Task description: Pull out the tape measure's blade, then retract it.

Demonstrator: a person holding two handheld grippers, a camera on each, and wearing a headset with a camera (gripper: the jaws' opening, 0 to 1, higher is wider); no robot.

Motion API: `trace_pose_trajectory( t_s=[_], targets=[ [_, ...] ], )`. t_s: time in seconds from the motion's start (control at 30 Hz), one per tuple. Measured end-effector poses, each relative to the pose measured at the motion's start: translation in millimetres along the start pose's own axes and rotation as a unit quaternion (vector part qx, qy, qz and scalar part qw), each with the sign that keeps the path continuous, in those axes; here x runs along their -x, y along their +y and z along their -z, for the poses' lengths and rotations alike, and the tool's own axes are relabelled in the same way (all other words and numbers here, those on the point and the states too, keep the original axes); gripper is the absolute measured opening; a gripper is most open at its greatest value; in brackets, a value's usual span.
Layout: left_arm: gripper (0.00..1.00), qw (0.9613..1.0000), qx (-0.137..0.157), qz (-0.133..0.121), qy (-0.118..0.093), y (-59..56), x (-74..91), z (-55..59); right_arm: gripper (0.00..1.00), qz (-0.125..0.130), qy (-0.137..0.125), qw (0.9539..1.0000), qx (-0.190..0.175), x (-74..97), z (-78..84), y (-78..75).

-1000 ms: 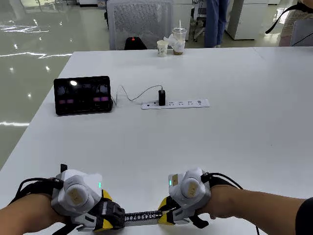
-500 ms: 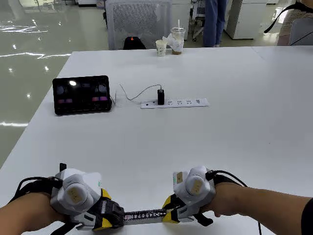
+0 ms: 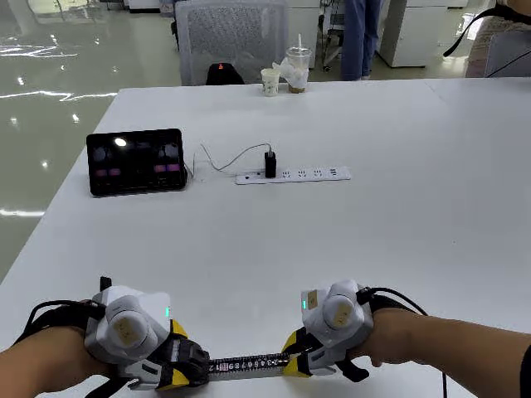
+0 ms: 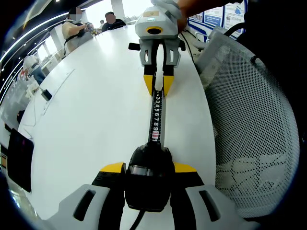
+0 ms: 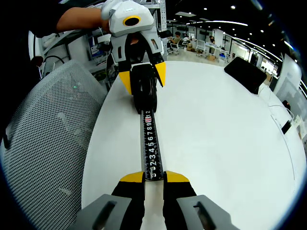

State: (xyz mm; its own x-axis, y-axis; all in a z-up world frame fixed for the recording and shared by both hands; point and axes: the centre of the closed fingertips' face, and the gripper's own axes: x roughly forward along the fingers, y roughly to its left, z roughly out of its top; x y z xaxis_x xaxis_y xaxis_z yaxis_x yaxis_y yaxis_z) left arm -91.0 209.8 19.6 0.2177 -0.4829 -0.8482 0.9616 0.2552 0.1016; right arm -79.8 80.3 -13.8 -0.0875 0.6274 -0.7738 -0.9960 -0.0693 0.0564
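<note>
The black tape measure case (image 4: pixel 148 181) sits clamped between the yellow-tipped jaws of my left gripper (image 4: pixel 148 167), near the table's front edge (image 3: pixel 196 366). Its numbered blade (image 4: pixel 156 117) runs straight out just above the table to my right gripper (image 5: pixel 154 177), which is shut on the blade's end hook. In the head view the blade (image 3: pixel 249 363) spans the short gap between the left gripper (image 3: pixel 178 371) and the right gripper (image 3: pixel 296 365). The right gripper view shows the blade (image 5: pixel 150 143) reading up to about 12, leading to the case (image 5: pixel 144 91).
On the white table (image 3: pixel 373 215) lie a dark tablet (image 3: pixel 137 161), a power strip (image 3: pixel 292 175) with a plugged charger and cable, and cups (image 3: pixel 286 73) at the far edge. A mesh chair (image 3: pixel 232 37) stands beyond; another mesh chair (image 4: pixel 249 124) is close beside the grippers.
The right gripper has moved to the right with the blade's end, so more of the blade is drawn out. The left gripper holds the case in place.
</note>
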Motion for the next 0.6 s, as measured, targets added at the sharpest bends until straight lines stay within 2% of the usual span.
trace_pose_trajectory(
  t_s=[0.6],
  targets=[
    [0.30,1.0000,0.002,-0.002,0.000,-0.3,1.1,-0.5,0.10,0.002,0.001,1.0000,-0.002,8.6,9.3,-1.7]
  ],
)
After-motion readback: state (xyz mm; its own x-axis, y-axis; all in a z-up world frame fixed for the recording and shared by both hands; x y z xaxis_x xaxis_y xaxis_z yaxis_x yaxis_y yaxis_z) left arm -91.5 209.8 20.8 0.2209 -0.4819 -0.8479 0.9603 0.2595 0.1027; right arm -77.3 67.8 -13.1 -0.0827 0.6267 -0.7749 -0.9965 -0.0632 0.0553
